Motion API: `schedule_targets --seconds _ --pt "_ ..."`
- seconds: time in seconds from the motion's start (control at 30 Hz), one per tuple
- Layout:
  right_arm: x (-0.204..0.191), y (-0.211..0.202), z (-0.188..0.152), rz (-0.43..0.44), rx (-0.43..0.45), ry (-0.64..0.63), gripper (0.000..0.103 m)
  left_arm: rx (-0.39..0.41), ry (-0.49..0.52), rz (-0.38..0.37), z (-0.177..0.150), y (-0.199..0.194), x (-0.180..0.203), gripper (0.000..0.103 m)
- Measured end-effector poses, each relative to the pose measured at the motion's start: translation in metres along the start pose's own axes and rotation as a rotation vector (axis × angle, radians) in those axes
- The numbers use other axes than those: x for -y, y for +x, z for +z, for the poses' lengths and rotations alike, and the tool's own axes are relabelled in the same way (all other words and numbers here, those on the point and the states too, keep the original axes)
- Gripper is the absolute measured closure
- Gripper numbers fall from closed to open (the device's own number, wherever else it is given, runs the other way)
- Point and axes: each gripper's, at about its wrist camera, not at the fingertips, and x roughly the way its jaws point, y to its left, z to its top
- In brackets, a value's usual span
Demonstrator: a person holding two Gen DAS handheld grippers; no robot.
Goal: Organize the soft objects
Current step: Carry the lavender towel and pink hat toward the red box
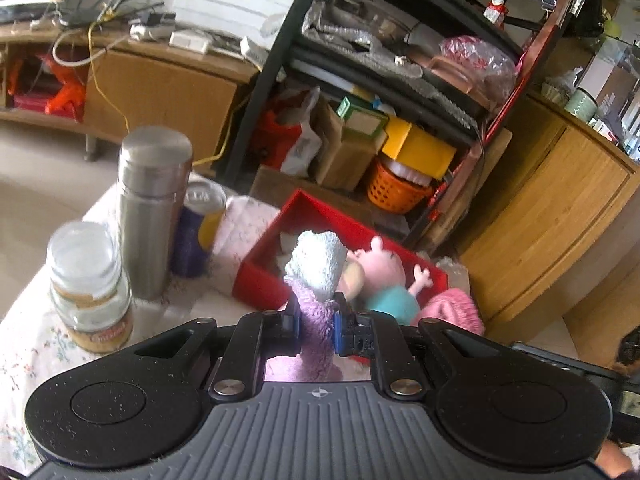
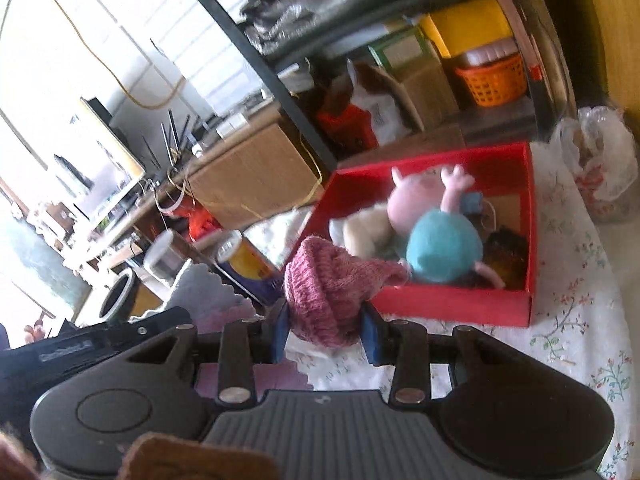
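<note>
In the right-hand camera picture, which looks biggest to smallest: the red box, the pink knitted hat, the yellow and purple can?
1. red box
2. pink knitted hat, though it is nearest the camera, which enlarges it
3. yellow and purple can, partly hidden

Both the left gripper (image 1: 316, 326) and right gripper (image 2: 325, 330) are showing matte black bodies with ribbed grey centre plates behind, round silver screws on the linkage arms, and blue finger pads (image 2: 372, 336) ahead.

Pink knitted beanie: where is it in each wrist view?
Left wrist view: pink knitted beanie sits lower right of centre, beside the red cardboard box.
Right wrist view: the beanie is at centre, pinched in the right gripper.
Shared landmark: pink pig plush in teal dress.
</note>
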Motion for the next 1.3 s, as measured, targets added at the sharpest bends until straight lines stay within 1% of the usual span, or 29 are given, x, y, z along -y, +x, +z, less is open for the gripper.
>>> schedule_targets --seconds 0.17,0.4,0.7,1.07,1.3 --pt "-0.003 -0.013 0.007 0.000 0.061 -0.015 0.094 0.036 0.048 0.037 0.003 0.001 0.012 0.091" --pt "-0.004 -0.018 0.010 0.003 0.092 -0.025 0.094 0.071 0.099 0.066 0.003 0.001 0.026 0.091" --pt "-0.010 -0.023 0.010 -0.004 0.135 -0.057 0.094 0.120 0.142 0.097 0.005 -0.001 0.036 0.091" --pt "-0.013 -0.025 0.010 -0.008 0.160 -0.071 0.094 0.172 0.196 0.129 0.007 -0.002 0.050 0.091" --pt "-0.014 -0.024 0.012 -0.004 0.171 -0.070 0.094 0.188 0.223 0.132 0.007 0.001 0.058 0.091"
